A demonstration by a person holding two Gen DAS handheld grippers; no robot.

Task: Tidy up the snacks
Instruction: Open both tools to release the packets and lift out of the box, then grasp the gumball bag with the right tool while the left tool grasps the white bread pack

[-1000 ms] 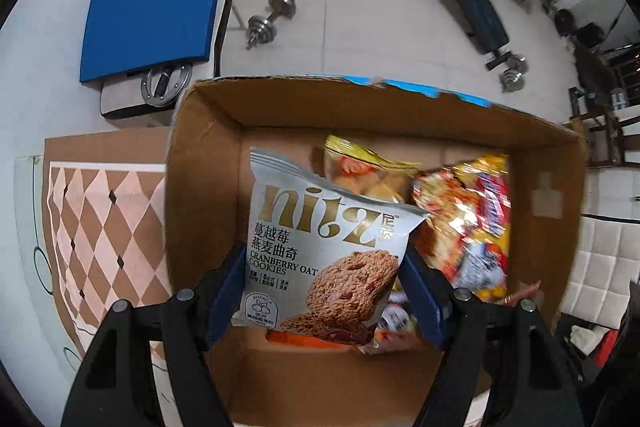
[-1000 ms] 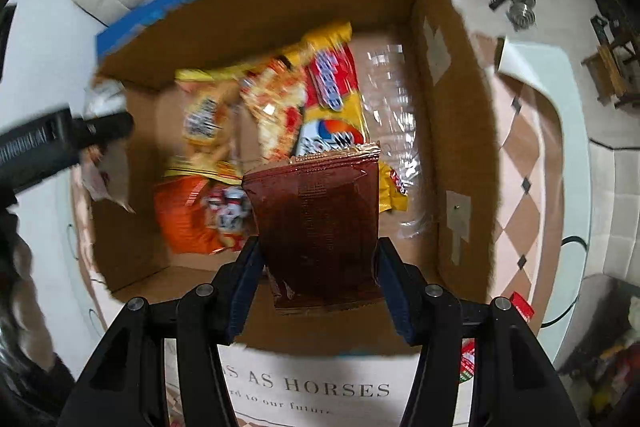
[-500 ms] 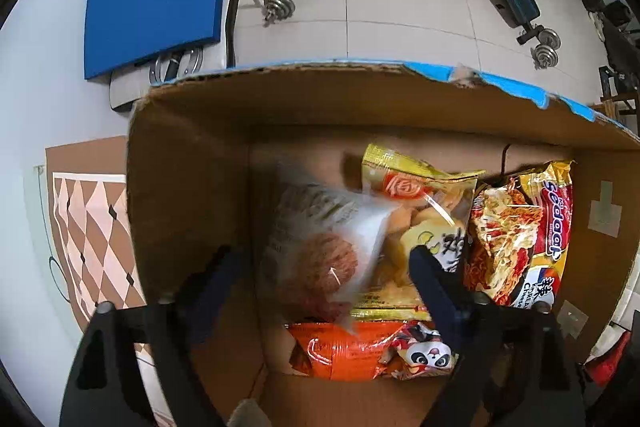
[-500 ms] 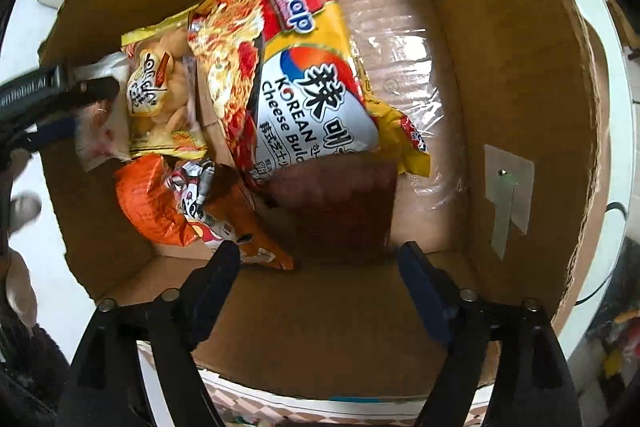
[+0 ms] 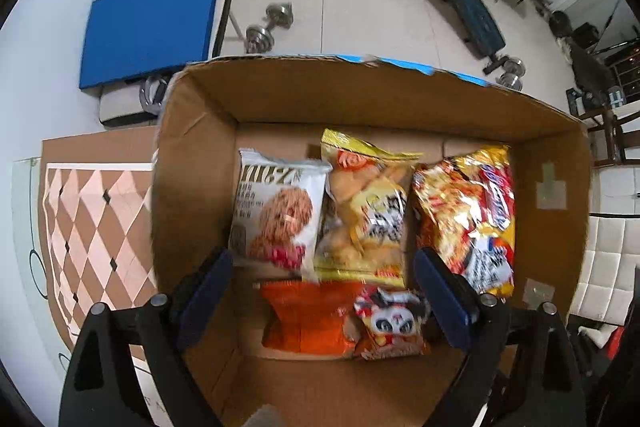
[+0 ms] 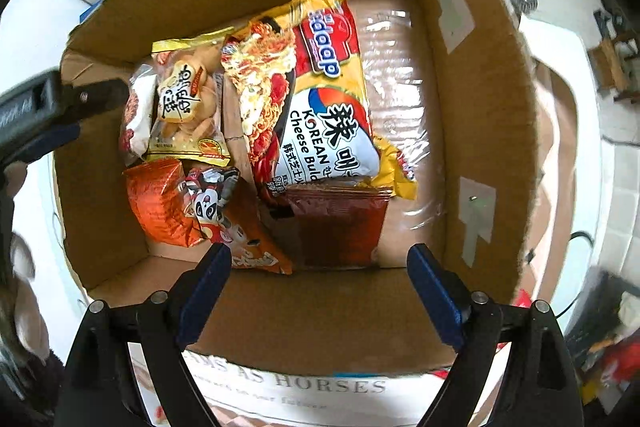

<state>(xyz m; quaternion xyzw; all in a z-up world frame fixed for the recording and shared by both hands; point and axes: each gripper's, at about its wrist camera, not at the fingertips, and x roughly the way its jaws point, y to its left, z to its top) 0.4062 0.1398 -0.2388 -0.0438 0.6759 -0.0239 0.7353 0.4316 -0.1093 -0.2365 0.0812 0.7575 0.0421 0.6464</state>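
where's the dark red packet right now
In the right wrist view the dark red packet lies on the floor of the cardboard box, at its near wall, touching the Korean cheese noodle pack and right of the orange panda snack bag.

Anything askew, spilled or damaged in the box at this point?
Nothing spilled or torn. The packets overlap loosely: the cookie bag leans on the yellow bag, and the dark red pouch sits tucked under the noodle pack.

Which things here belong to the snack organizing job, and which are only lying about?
Job: cardboard box, cookie pack, biscuit bag, noodle pack, orange bag, dark red pouch.

Lying about: dumbbell, blue pad, weight bench.
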